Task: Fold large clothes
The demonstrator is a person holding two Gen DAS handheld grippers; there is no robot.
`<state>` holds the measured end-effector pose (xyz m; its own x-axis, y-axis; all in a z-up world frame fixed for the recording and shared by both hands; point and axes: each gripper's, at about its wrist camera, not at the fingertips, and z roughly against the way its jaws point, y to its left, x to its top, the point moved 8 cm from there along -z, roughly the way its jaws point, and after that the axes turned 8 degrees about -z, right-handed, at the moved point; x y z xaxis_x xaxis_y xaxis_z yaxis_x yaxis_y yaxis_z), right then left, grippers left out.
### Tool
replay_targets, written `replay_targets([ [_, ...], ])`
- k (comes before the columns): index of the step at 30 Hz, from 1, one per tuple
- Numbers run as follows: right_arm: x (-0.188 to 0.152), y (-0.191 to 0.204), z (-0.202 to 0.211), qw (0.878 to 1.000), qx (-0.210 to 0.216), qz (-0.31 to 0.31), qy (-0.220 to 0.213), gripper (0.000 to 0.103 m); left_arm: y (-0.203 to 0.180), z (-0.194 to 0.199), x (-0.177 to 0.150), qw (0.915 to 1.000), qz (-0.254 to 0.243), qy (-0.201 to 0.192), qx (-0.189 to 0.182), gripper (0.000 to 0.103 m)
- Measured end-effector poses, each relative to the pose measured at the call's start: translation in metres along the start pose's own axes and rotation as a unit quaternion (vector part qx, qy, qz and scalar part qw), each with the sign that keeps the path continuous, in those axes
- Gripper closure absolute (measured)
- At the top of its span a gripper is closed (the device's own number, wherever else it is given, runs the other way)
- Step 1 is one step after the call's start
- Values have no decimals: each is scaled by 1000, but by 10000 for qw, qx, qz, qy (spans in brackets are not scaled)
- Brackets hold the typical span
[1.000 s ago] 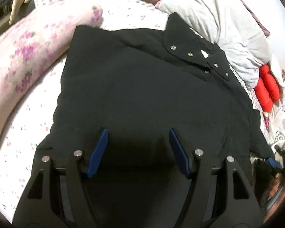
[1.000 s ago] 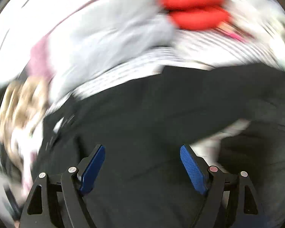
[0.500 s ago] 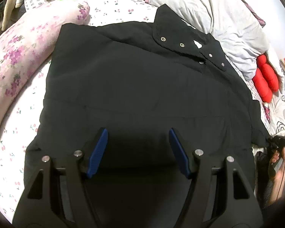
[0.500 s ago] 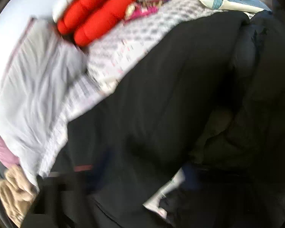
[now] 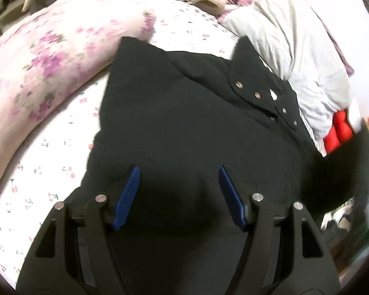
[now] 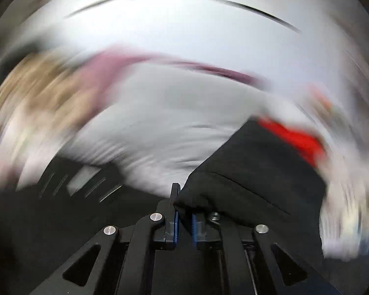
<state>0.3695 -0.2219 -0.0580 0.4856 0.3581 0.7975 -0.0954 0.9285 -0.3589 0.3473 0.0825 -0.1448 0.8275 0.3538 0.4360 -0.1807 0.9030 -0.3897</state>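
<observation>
The black jacket (image 5: 196, 127) is spread flat on the bed (image 5: 49, 162), directly ahead of and beneath the left hand-held gripper (image 5: 179, 194), whose blue pads stand apart over the fabric with nothing clamped between them. The right hand-held gripper (image 6: 183, 217) has just been closed, and a fold of the jacket's black cloth (image 6: 253, 177), judged to be a sleeve, is pinched between its pads; beyond its tips the view is heavily blurred.

Several risks are judged from here. The pinch appears to be taken near the edge of the cloth, so the sleeve could slip out if it is swung quickly. With the jacket body not pinned by the open left hand-held gripper, the whole garment could be dragged across the bed and its flat layout lost. The red cushion (image 5: 339, 132) and grey quilt (image 5: 295, 56), close past the far right edge, could be snagged.
</observation>
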Motion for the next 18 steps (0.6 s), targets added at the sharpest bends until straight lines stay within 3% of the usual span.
replay_targets([
  [2,-57,77,-23,9885,424,1106,937,86,6,1,0,10000,82,5,-11,36],
  [3,-83,96,-33,9819,520,1243,1331,86,9,2,0,9999,108,8,-8,36],
  [5,-110,100,-47,9782,501,1140,1663,75,13,3,0,9998,175,19,-49,36],
  [8,-119,81,-49,9795,610,290,1897,60,14,6,3,9996,243,-14,-110,36],
  [12,-116,55,-48,9717,868,-516,2134,53,6,3,1,9998,103,36,-152,36],
  [16,-108,22,-33,9467,1636,-1789,2119,51,-1,-4,-4,9995,-95,238,-191,36],
  [18,-109,-10,-34,9351,1659,-2406,2003,47,7,-6,-4,9995,-21,303,-35,36],
])
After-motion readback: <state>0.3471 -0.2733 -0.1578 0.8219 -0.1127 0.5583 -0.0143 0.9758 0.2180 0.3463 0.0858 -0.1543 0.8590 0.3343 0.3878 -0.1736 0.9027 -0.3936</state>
